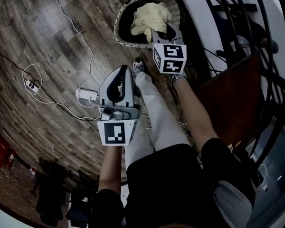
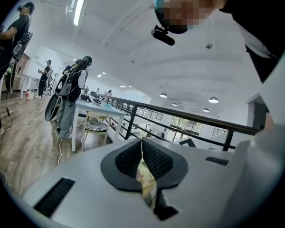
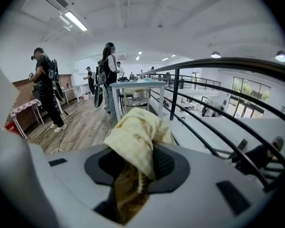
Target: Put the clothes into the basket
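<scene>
A round basket point(image 1: 118, 25) with a pale dotted rim and a dark inside stands on the wood floor at the top of the head view. A pale yellow cloth point(image 1: 149, 15) hangs bunched over its opening. My right gripper point(image 1: 162, 31) is shut on that cloth just above the basket. In the right gripper view the cloth point(image 3: 135, 137) drapes out over both pads of the right gripper point(image 3: 138, 152). My left gripper point(image 1: 125, 69) is lower left, away from the basket, with its jaws together and no cloth hanging from it. In its own view the left gripper point(image 2: 142, 144) shows only a pale sliver in the slit.
A white power strip point(image 1: 85, 95) and cables lie on the floor left of my legs. A black railing point(image 1: 237, 13) and a brown panel point(image 1: 232, 103) stand close on the right. Several people stand by a table point(image 3: 137, 85) further off.
</scene>
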Motion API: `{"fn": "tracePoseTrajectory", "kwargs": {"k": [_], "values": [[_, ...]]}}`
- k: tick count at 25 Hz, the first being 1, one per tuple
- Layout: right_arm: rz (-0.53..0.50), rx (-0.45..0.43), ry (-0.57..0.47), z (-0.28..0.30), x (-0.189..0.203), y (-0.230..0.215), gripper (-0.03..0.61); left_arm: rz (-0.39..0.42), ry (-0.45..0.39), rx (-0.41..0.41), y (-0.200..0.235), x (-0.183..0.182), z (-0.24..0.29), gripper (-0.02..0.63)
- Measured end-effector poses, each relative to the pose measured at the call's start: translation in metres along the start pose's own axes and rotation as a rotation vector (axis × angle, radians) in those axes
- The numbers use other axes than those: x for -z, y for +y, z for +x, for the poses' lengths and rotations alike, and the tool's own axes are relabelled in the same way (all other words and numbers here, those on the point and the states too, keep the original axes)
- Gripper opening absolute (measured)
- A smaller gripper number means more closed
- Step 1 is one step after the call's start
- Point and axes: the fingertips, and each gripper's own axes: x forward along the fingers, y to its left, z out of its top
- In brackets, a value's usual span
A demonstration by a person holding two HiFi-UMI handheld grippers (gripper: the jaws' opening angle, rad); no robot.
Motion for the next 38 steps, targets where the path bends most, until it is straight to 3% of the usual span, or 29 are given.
{"fn": "tracePoseTrajectory", "kwargs": {"k": [9,23,28,38], "values": [[0.045,-0.012,0.155,0.001,0.124,0.038,0.137,0.000,0.099,0.004,0.016,0.067,-0.015,0.014],[0.070,-0.135,0.472,0.007,0.283,0.101,0.144,-0.030,0.158,0.005,0.027,0.109,-0.027,0.014],[-0.009,-0.234,0.592,0.018,0.317,0.114,0.156,-0.044,0.164,-0.006,0.034,0.111,-0.021,0.014],[0.022,-0.288,0.674,0.039,0.344,0.107,0.200,-0.055,0.163,-0.057,0.050,0.121,-0.019,0.014]]}}
